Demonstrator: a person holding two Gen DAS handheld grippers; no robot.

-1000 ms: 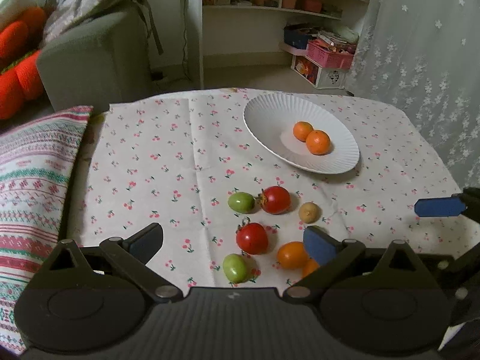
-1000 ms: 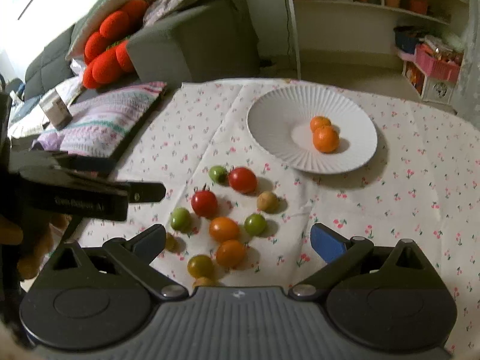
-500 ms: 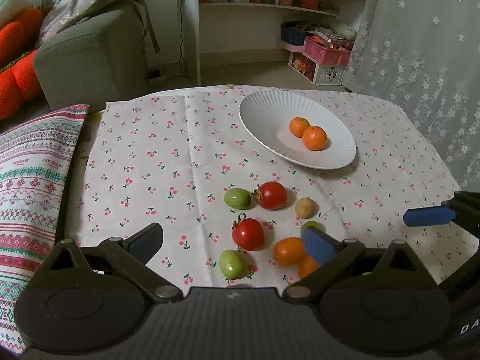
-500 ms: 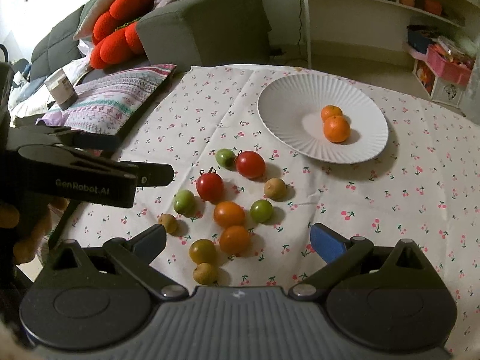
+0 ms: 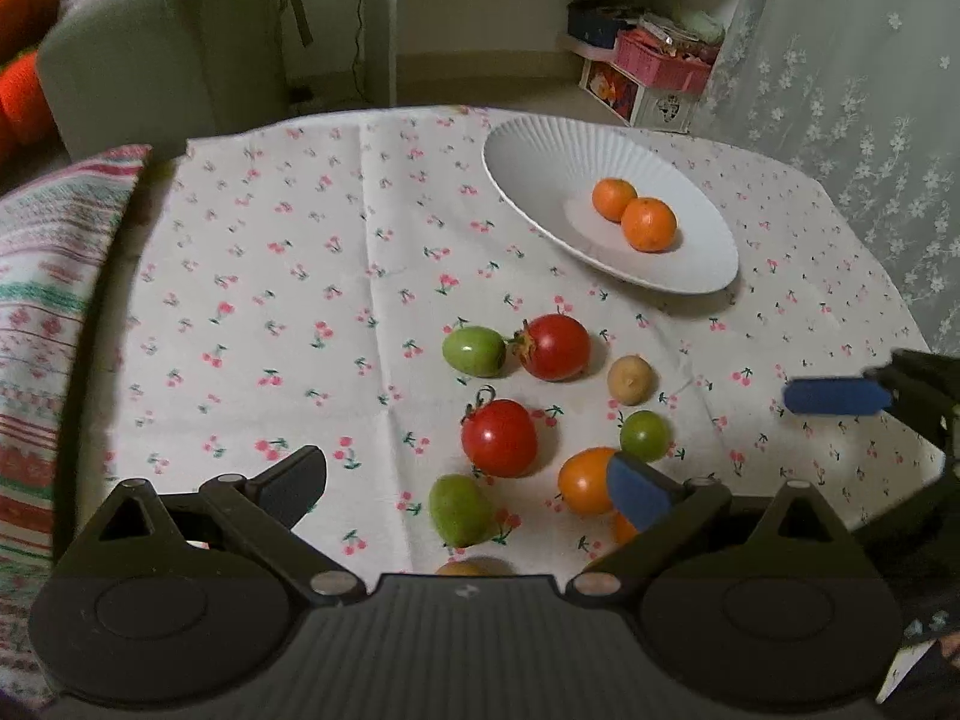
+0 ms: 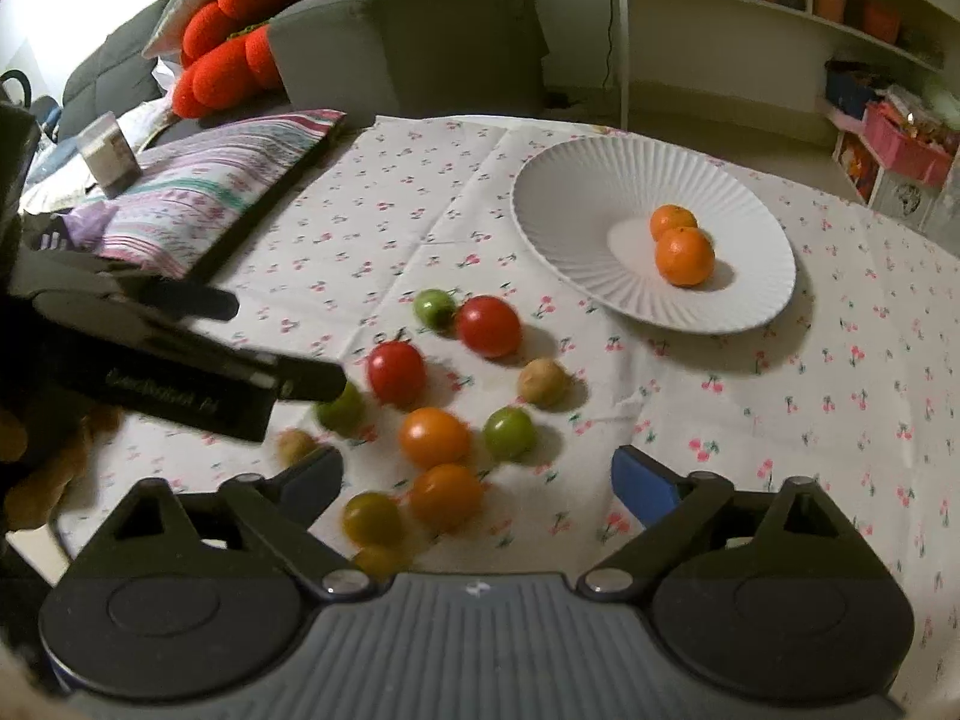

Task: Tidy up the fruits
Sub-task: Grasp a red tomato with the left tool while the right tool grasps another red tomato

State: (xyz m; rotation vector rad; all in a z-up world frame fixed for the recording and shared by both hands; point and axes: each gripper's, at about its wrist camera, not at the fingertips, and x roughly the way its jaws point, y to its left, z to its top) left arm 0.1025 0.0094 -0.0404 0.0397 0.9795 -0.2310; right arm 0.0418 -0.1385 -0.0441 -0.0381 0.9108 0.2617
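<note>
Several small tomatoes lie loose on the cherry-print cloth: red (image 5: 499,437), green (image 5: 474,350), orange (image 6: 435,437) and brownish (image 6: 543,382). At the back right, a white ribbed plate (image 5: 522,168) holds two mandarins (image 5: 648,224). My left gripper (image 5: 465,489) hangs open over the near fruits, with a green tomato (image 5: 459,510) below its gap. My right gripper (image 6: 480,480) is open and its jaws are closing. An orange tomato (image 6: 447,495) lies between its fingers, and the pads are clear of it. The left gripper (image 6: 279,342) reaches in from the left in the right wrist view.
A striped cushion (image 6: 222,192) borders the table's left edge, with a small box (image 6: 108,150) beyond it. Behind stand a grey sofa (image 6: 408,36) with red cushions (image 6: 234,54) and a white shelf (image 5: 540,18). A lace curtain (image 5: 852,90) hangs to the right.
Both grippers have sunk closer to the fruit cluster, which now looks larger. The right gripper's fingers stand slightly nearer together. No fruit has moved.
</note>
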